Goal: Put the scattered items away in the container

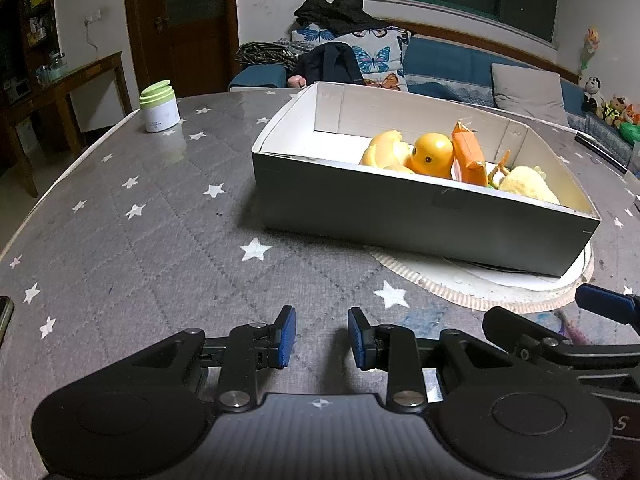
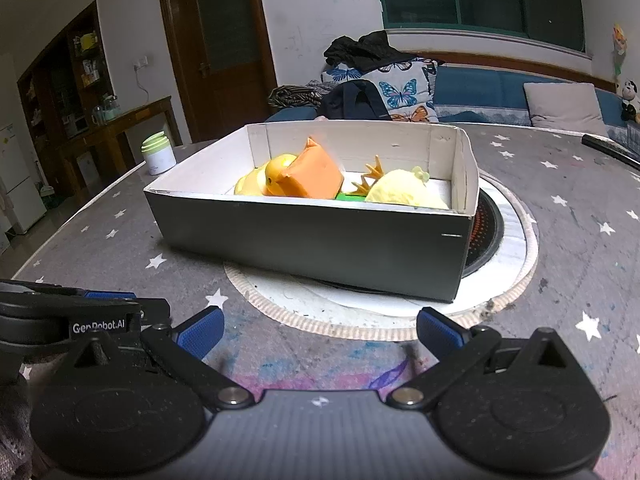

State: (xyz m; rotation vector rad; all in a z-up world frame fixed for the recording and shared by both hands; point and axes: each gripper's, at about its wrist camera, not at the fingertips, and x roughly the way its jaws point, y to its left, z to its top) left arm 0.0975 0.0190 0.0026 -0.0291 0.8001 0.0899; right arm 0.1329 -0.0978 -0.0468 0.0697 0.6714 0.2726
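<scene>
box (image 2: pixel 312 240) mid-table, toys (image 2: pixel 304 180) inside | left gripper (image 1: pixel 322 338) half-open, empty | right gripper (image 2: pixel 318 332) wide (empty) | jar (image 1: pixel 159 106) far-left edge

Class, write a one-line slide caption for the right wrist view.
Open right gripper faces a grey box holding yellow and orange toys on a star-patterned table.

Both wrist views look forward and downward, low over the grey star-patterned tablecloth (image 1: pixel 140 240); each faces the grey white-lined cardboard box (image 2: pixel 304 240) at close range; both share it.
</scene>
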